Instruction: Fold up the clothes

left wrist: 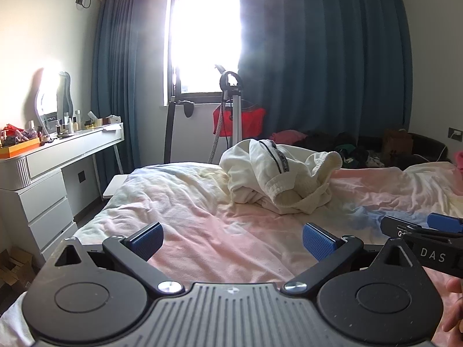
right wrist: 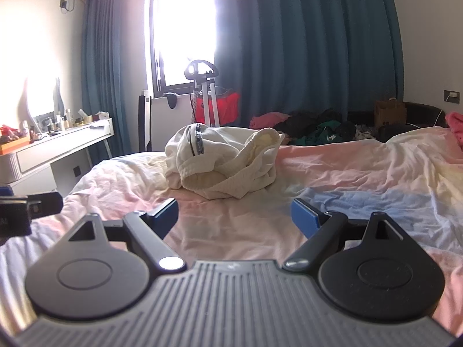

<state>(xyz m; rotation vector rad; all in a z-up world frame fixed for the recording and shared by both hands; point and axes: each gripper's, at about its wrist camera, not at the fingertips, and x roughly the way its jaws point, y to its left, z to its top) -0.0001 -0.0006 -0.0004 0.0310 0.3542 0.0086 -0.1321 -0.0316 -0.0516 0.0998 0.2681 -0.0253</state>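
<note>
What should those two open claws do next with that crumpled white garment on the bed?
Probably move both forward to it. The white garment lies bunched ahead on the bed, untouched, while the left gripper and right gripper are open and empty, short of it.

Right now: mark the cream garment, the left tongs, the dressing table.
cream garment (left wrist: pixel 277 179), left wrist view, middle of the heap
left tongs (left wrist: pixel 233 241), left wrist view, midway between tips
dressing table (left wrist: pixel 75 150), left wrist view, drawer front

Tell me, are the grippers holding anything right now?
No. The left gripper and right gripper are both open and empty. The crumpled cream-white garment lies untouched on the pink bedsheet ahead.
</note>
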